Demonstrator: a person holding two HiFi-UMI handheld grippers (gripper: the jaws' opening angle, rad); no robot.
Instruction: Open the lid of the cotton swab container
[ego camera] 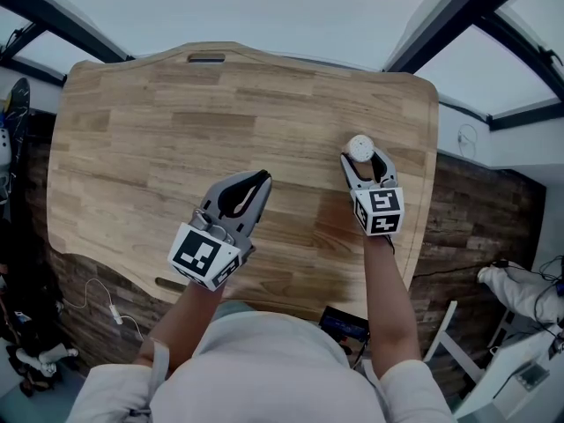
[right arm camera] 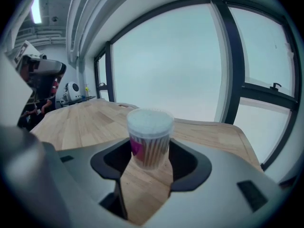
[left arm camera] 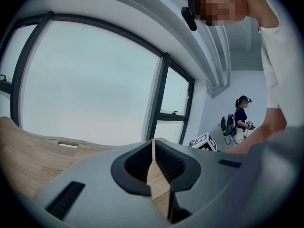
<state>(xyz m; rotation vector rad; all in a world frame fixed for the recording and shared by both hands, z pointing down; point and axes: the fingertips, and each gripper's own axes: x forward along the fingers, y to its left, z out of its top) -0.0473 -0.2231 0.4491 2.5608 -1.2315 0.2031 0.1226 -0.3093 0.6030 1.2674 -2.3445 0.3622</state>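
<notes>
- Table (ego camera: 132,130): wooden top with rounded corners; a slot handle (ego camera: 206,58) is cut in at the middle of its far edge.
- Left gripper (ego camera: 262,180): positioned over the near half of the table, left of centre, pointing toward the far right corner. The fingers are closed together, pad against pad, with nothing between them. Only a thin strip of the wood shows through the gap behind the pads.
- Right gripper (ego camera: 366,159): positioned over the right half of the table, close to the right edge and well apart from the left gripper. It points toward the far edge. The fingers are clamped on the lower sides of the cotton swab container (right arm camera: 149,139).
- Cotton swab container: clear, round and upright, located near the right edge of the table, about midway between the near and far corners. Its white lid (ego camera: 359,145) is on. Whether the base rests on the wood or hangs above it cannot be determined.
</notes>
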